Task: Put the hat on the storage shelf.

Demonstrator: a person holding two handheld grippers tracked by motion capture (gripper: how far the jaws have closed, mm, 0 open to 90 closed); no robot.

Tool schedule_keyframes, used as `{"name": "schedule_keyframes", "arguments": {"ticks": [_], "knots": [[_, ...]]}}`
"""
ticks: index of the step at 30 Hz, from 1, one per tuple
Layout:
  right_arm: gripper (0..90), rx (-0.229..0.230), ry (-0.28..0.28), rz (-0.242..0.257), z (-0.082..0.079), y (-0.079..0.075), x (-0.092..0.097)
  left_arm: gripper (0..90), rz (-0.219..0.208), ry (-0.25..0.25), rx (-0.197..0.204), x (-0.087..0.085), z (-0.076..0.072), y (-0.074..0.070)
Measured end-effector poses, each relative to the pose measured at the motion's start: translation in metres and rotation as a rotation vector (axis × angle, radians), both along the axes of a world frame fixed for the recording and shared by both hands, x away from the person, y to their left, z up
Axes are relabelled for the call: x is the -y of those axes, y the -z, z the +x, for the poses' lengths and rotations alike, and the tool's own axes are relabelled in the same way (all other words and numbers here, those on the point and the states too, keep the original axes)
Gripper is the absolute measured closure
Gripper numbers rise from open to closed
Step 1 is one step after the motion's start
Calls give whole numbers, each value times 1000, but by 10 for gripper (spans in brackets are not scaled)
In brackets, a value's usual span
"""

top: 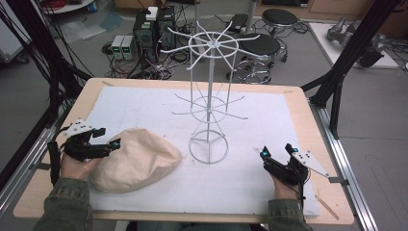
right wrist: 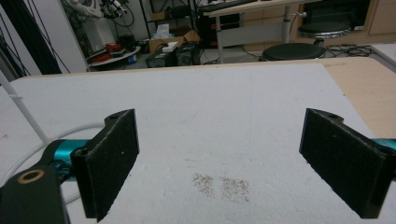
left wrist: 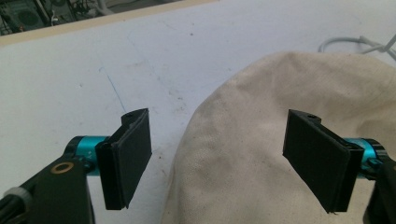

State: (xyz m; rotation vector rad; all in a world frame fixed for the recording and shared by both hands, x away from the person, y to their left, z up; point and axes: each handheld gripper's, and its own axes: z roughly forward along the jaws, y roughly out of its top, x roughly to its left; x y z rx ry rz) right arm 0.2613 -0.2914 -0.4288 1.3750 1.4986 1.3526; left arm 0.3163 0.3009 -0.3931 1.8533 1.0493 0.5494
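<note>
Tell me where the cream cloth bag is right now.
In the high view the cream cloth bag lies on the white mat's left side, left of the wire rack's base, with the open left gripper at its left edge.

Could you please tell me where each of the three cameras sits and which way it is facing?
High view: above the person's side of the table, looking forward and down; both forearms, the left gripper and right gripper show.
Left gripper view: rides the left gripper, looking along its open jaws at the cream cloth bag.
Right gripper view: rides the right gripper, looking across the white mat toward the stools.
Shared: the white wire rack appears in the high view and at the right gripper view's left edge.
</note>
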Motion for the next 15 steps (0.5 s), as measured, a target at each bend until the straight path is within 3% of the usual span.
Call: {"name": "schedule_keyframes", "arguments": {"ticks": [9,13,15], "knots": [[111,-5,-9,2,0,0,0,238,47,22,-58,4,8,8],[111,-5,-12,2,1,0,0,239,105,34,-92,8,14,15],[111,-6,-15,-3,1,1,0,240,115,38,-102,9,15,17]]}}
